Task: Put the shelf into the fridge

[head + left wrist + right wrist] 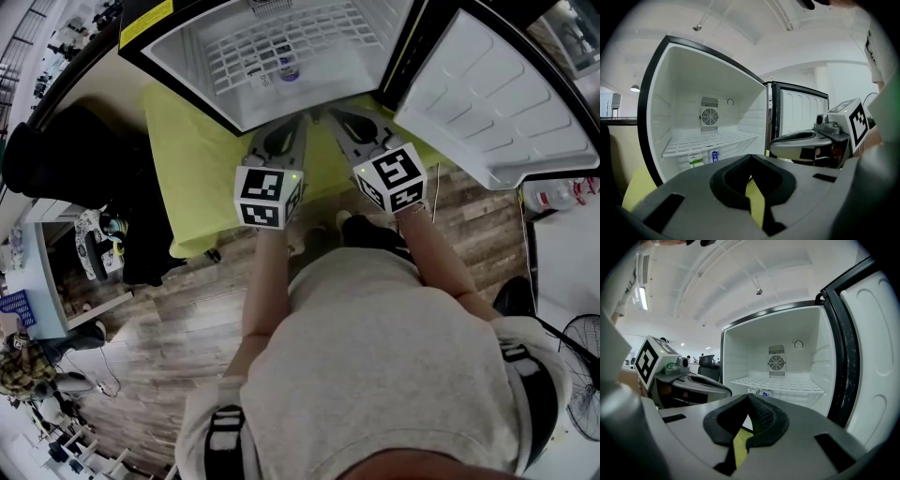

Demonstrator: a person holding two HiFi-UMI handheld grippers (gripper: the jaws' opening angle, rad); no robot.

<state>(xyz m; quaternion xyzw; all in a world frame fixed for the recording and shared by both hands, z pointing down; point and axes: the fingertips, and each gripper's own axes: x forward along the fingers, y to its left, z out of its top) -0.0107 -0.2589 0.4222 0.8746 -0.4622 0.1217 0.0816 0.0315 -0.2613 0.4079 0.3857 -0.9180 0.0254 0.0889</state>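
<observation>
Fridge [187, 56] liner: glossy white plastic. Shelf [281, 42]: smooth white grid. Floor [187, 309]: wood planks, satin. Cover [187, 159]: matt yellow-green, cloth-like. Right gripper [748, 397]: matt grey plastic; pads [763, 416] black, ribbed.

1 fridge [183, 52], 1 door [487, 94]. Inside: 1 wire shelf [710, 140], 1 round fan grille [709, 115], 2 cartons: 1 green-label carton [695, 161], 1 blue-label carton [715, 155]. 2 claws: left claw [751, 159], right claw [749, 398]. 1 yellow-green surface [187, 169]. 1 floor fan [581, 375].
</observation>
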